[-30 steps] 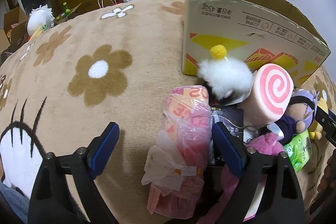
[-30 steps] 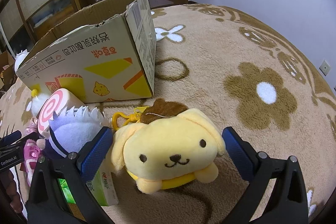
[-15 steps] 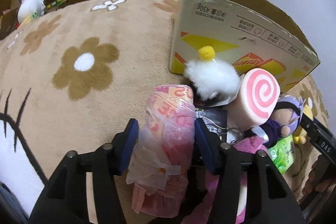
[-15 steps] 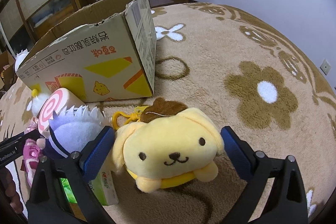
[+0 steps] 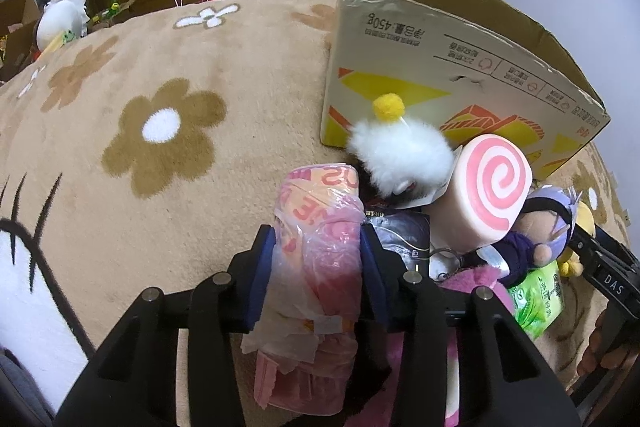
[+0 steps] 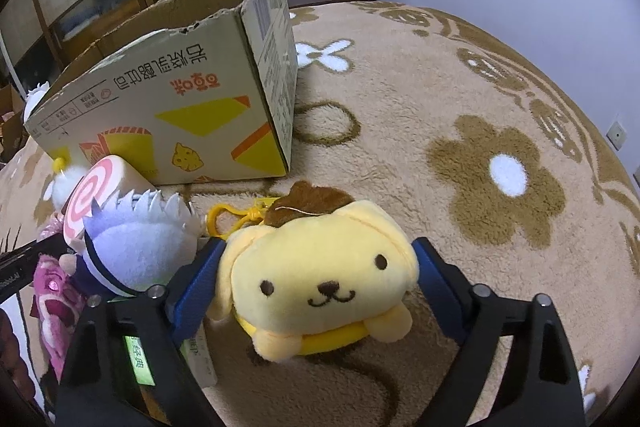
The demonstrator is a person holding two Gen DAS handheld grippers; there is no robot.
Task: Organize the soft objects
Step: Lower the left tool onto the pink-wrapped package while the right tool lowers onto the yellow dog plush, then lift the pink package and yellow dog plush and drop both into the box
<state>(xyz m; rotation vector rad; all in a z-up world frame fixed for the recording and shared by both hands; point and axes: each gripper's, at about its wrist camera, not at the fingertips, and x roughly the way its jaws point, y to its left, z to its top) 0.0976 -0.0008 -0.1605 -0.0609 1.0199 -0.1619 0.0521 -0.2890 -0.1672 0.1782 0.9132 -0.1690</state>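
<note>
My left gripper (image 5: pixel 318 259) is shut on a pink plastic-wrapped soft bundle (image 5: pixel 316 267) lying on the carpet. Behind it lie a white fluffy toy with a yellow pompom (image 5: pixel 400 155), a pink swirl roll cushion (image 5: pixel 488 187), a purple-haired doll (image 5: pixel 544 231) and a green tissue pack (image 5: pixel 536 295). My right gripper (image 6: pixel 316 275) has closed around a yellow dog plush (image 6: pixel 320 275); its blue pads touch both sides of the plush. The doll (image 6: pixel 136 251) and the swirl cushion (image 6: pixel 96 195) sit to its left.
An open cardboard box (image 5: pixel 448 67) stands on the flower-patterned beige carpet (image 5: pixel 160 123), just behind the toys; it also shows in the right wrist view (image 6: pixel 180 99). Shelves and clutter line the far wall. A white plush (image 5: pixel 64 19) lies at the carpet's far left edge.
My left gripper has closed from wide open onto the pink bundle. My right gripper has narrowed from wide open until its pads touch the yellow dog plush.
</note>
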